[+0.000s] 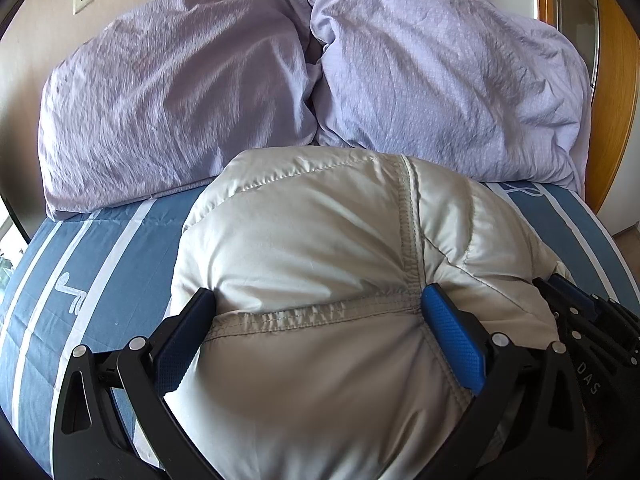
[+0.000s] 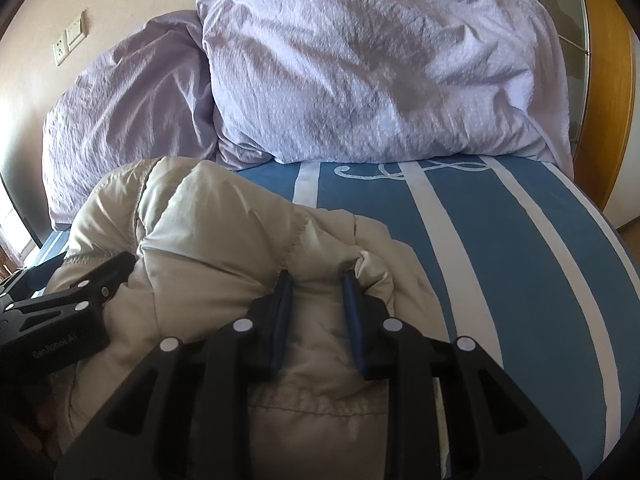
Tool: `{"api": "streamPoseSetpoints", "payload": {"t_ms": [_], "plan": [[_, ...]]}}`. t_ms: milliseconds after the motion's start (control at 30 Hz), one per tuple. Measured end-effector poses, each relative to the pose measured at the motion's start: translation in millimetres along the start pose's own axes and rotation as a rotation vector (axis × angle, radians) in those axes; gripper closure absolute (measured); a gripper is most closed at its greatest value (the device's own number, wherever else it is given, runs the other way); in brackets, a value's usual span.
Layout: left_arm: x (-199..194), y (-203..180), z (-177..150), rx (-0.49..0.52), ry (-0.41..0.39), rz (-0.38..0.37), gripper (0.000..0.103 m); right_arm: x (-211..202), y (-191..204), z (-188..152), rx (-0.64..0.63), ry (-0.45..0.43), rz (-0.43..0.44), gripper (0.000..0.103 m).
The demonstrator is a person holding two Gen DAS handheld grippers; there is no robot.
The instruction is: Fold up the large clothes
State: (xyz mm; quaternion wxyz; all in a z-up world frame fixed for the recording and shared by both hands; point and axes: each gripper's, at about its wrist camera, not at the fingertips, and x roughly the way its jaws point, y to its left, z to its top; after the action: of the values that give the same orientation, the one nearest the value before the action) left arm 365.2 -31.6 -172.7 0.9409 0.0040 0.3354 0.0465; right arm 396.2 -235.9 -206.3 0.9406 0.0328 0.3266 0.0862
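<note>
Jacket [image 1: 320, 240] — pale grey, puffy, quilted — lies bunched on our striped bedsheet [image 2: 500, 240]. We clamp it with both: left gripper [image 1: 320, 300] spread wide around a thick fold, right gripper [image 2: 316, 284] pinching a narrow bunch.

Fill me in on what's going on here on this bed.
A person is folding a puffy beige jacket on a blue striped bedsheet, with a two-finger tool in each hand. The left tool stands wide, its pads pressing a thick bunch of the jacket along a seam. The right tool is pinched narrow on a fold at the jacket's edge. Two lilac pillows sit behind, against the wall.
</note>
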Motion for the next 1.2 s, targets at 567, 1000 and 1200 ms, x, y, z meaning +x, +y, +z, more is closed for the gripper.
{"api": "streamPoseSetpoints", "payload": {"t_ms": [567, 1000, 1200], "plan": [[-0.2, -0.7, -0.8, 0.001, -0.003, 0.0, 0.001, -1.9, -1.0, -2.2, -0.003, -0.008, 0.003, 0.077], [-8.2, -5.2, -4.3, 0.031, 0.001, -0.031, 0.001, -9.7, 0.4, -10.0, 0.005, 0.05, -0.051, 0.077], [-15.9, -8.7, -10.7, 0.053, -0.007, -0.055, 0.001, -18.5, 1.5, -20.7, 0.029, 0.051, -0.089, 0.077]]}}
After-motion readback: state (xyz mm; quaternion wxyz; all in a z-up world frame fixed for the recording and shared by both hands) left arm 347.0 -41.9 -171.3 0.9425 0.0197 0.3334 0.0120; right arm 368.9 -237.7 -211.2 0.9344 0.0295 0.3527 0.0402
